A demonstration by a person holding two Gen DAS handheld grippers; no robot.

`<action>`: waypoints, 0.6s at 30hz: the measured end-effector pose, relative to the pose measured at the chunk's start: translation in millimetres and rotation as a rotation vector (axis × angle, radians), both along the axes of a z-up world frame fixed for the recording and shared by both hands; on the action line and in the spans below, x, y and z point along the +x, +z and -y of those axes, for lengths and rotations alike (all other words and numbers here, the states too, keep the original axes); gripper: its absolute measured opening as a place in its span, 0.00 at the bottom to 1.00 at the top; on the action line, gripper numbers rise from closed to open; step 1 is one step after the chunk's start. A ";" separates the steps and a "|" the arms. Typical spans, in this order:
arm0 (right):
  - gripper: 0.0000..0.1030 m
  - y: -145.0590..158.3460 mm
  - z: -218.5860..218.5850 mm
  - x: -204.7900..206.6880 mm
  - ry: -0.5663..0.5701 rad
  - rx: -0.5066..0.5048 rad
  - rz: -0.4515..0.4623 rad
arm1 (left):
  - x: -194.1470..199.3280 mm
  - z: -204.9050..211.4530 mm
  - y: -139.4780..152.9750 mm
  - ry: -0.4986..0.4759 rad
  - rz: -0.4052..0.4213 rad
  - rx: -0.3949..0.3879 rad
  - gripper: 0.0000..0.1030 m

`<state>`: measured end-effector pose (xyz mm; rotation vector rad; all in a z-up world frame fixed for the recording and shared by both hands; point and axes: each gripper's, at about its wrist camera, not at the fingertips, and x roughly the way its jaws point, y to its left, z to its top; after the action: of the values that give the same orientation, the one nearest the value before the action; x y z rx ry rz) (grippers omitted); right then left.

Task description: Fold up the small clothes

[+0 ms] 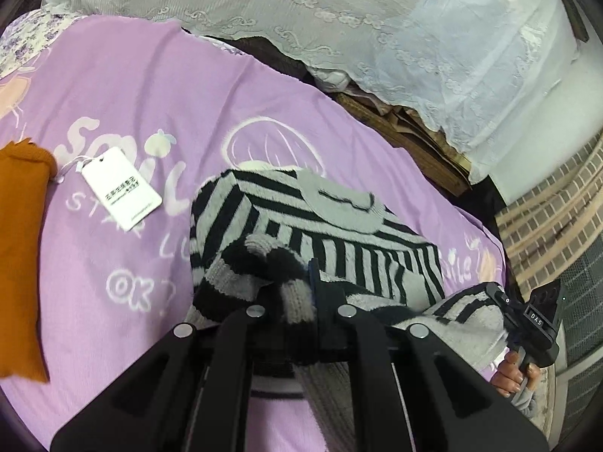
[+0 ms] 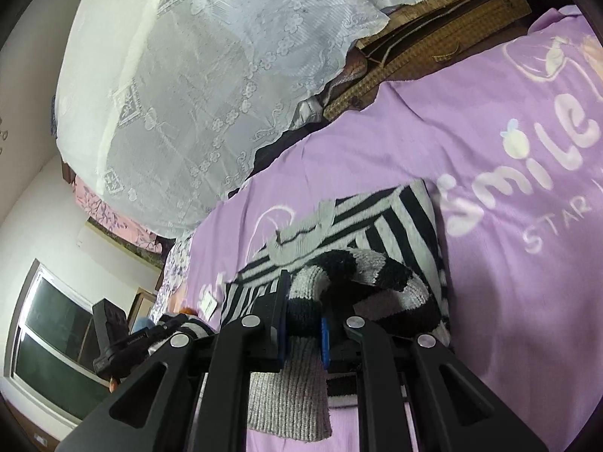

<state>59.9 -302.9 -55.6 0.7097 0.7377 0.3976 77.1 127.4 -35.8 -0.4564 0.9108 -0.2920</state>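
Observation:
A black-and-grey striped knit sweater (image 1: 339, 233) lies partly folded on the purple sheet (image 1: 150, 94). In the left wrist view my left gripper (image 1: 297, 290) is shut on a bunched striped edge of it, lifted off the sheet. In the right wrist view the same sweater (image 2: 399, 226) shows, and my right gripper (image 2: 303, 324) has its blue pads (image 2: 324, 342) pressed on another striped ribbed part, whose grey end hangs below the jaws. The right gripper's black body (image 1: 535, 316), held by a hand (image 1: 512, 373), sits at the sweater's right end.
An orange garment (image 1: 19, 256) with a white hang tag (image 1: 120, 188) lies at the left on the sheet. A white lace cover (image 1: 339, 19) and a brown woven mat (image 1: 414, 143) border the far side. A window (image 2: 49, 339) is beyond the bed.

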 end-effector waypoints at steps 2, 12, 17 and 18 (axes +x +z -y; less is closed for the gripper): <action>0.13 -3.5 0.3 12.7 -0.009 0.005 -0.012 | 12.8 -1.8 -1.8 0.012 -0.008 -0.010 0.06; 0.13 -41.7 7.8 73.6 -0.065 0.042 -0.095 | 66.3 -12.1 -31.0 0.077 -0.071 -0.081 0.06; 0.16 -72.3 6.0 88.1 -0.074 0.007 -0.155 | 80.8 -13.8 -71.4 0.095 -0.162 -0.082 0.09; 0.17 -75.7 5.0 88.2 -0.069 0.005 -0.156 | 80.3 -13.9 -74.1 0.096 -0.160 -0.087 0.09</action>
<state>148.1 -308.0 -131.3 0.7752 0.8575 0.2835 157.4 141.3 -110.0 -0.6085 1.0311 -0.2094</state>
